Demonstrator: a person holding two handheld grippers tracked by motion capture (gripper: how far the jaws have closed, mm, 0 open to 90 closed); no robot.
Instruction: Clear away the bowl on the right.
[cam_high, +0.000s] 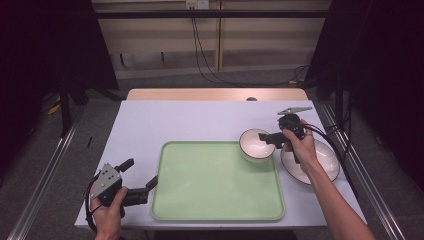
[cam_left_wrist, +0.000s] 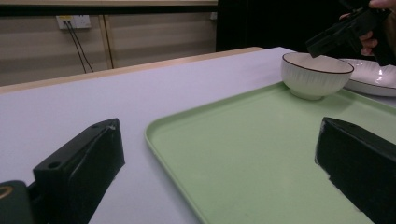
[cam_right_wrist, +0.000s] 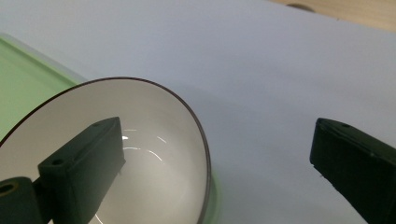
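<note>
A dim room with dark curtains to either side and a pale panelled wall behind surrounds a desk (cam_high: 150, 120) covered in a smooth lavender-white sheet, its wooden far edge exposed. A matte green tray (cam_high: 215, 185) with rounded corners and a low raised lip lies at the near edge. A glossy white bowl (cam_high: 255, 147) with a thin dark rim sits at the tray's far right corner; a glazed white plate (cam_high: 327, 162) lies beside it near the desk's right edge. The right claw (cam_high: 263, 137) stands wide, one jaw inside the bowl and the other outside its wall, holding nothing. The left claw (cam_high: 142, 180) stands wide and empty at the tray's near left corner. Judged risk: the glazed, curved wall offers little grip, so a shallow pinch could slip, tipping the bowl off the lip or knocking it against the plate.
</note>
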